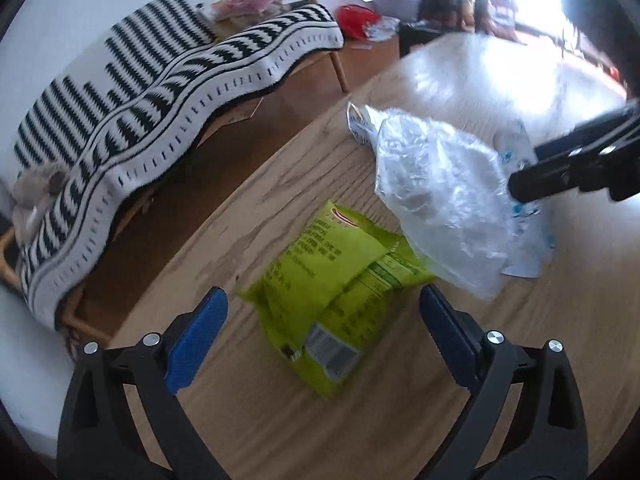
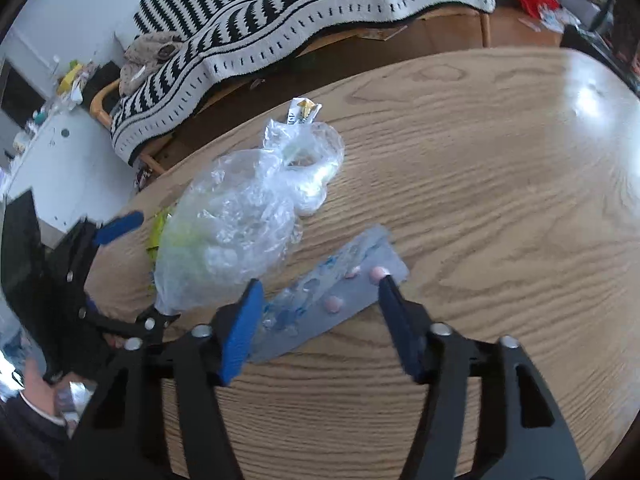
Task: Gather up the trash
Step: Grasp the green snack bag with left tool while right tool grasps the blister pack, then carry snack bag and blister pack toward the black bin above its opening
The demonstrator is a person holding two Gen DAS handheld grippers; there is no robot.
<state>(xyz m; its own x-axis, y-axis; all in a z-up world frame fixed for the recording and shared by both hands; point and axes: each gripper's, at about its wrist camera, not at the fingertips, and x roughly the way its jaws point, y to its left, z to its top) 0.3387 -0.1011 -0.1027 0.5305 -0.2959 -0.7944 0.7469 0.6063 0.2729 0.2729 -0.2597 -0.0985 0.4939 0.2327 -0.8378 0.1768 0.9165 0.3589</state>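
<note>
The left gripper (image 1: 322,312) is spread wide and points down at the green snack bag (image 1: 332,292), which lies flat on the wooden table (image 1: 248,412). The bag sits between and just ahead of the two pads, touching neither. Its long axis runs slantwise from near the right pad's base toward the far left, so the jaws straddle it across its shorter width; a straight drop and squeeze looks enough.

The right gripper (image 2: 318,280) is about half spread, with nothing pinched. The pill blister strip (image 2: 340,296) lies on the table between its pads, its long axis slanting from the left pad's base up toward the right pad's tip. One end is touching or nearly touching that right tip; I cannot tell which.

The crumpled clear plastic bag (image 2: 248,216) lies just beyond the left pad of the right gripper, overlapping the green bag's far edge. A small white wrapper (image 2: 303,111) lies past it, well away from both grippers.

Each gripper is nearest its own piece: left for the green bag, right for the strip.
</note>
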